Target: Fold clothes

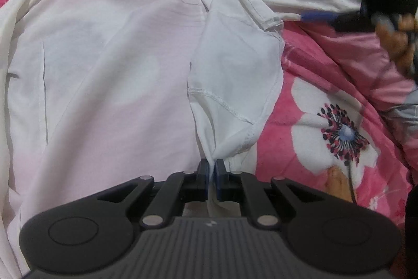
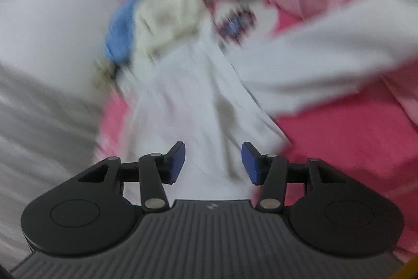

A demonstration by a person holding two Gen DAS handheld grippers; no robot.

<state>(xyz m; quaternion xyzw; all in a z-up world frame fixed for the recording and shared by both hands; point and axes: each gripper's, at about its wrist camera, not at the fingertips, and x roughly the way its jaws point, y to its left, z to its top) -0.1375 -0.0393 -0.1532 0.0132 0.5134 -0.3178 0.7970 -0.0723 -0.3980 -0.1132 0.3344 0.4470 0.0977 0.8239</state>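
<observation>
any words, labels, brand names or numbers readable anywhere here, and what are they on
No readable words or numbers in either view.
Left gripper body: a small pale emblem, a mark and no letters.
Right gripper body: the same small emblem, no letters.
White shirt: no visible print or label text.
Pink floral bedspread: flower pattern only.

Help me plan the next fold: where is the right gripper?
In the left wrist view, the right gripper is at upper right, open, at the white shirt's sleeve end, above the pink floral bedding.

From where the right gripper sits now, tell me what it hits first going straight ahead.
Most likely the white garment: it lies directly ahead between the open fingers of the right gripper. The view is motion-blurred, so depth is uncertain.
</observation>
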